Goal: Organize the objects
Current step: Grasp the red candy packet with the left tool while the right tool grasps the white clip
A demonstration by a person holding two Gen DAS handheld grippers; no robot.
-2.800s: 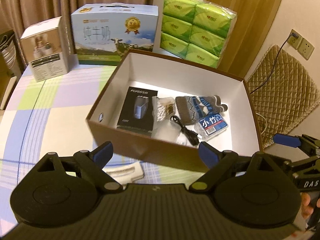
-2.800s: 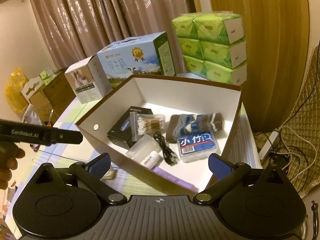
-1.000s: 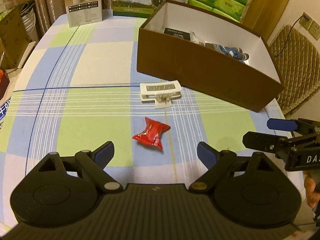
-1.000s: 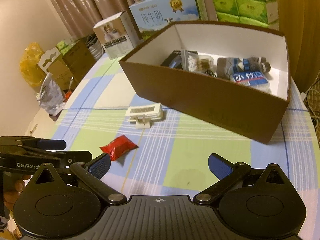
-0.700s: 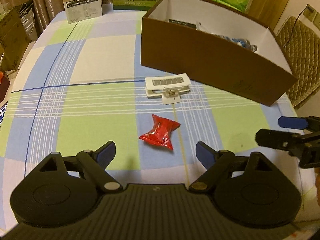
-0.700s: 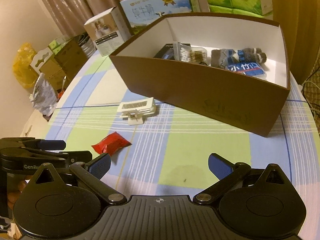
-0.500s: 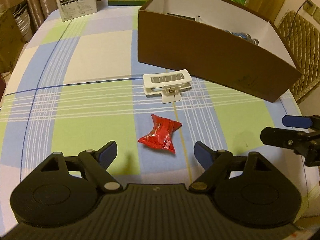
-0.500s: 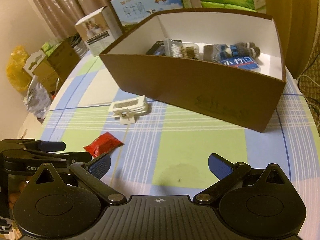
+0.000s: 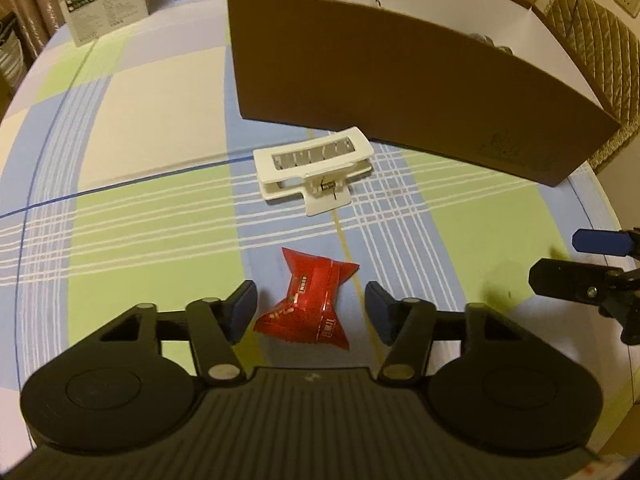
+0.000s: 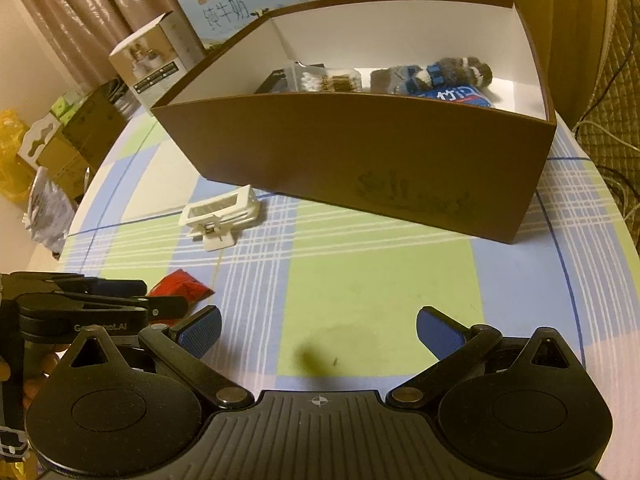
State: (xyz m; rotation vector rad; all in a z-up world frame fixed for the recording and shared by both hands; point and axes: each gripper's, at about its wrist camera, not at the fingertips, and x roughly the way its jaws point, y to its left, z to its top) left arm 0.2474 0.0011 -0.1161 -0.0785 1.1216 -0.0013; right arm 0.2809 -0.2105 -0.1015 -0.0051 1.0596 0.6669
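Straddling red snack packet (image 9: 310, 304) w/ left gripper (image 9: 312, 310), jaws wide, nothing held. Right gripper (image 10: 318, 330) wide, idle. Brown box (image 10: 360, 152) partly filled; packet + white clip (image 9: 316, 168) left on table.

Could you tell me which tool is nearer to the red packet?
Left. The left tool straddles the red packet, open; the right tool hovers off to its right, open.

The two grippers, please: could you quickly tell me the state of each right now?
Left gripper: open, jaws either side of the red packet, not gripping it.
Right gripper: open, holding nothing.
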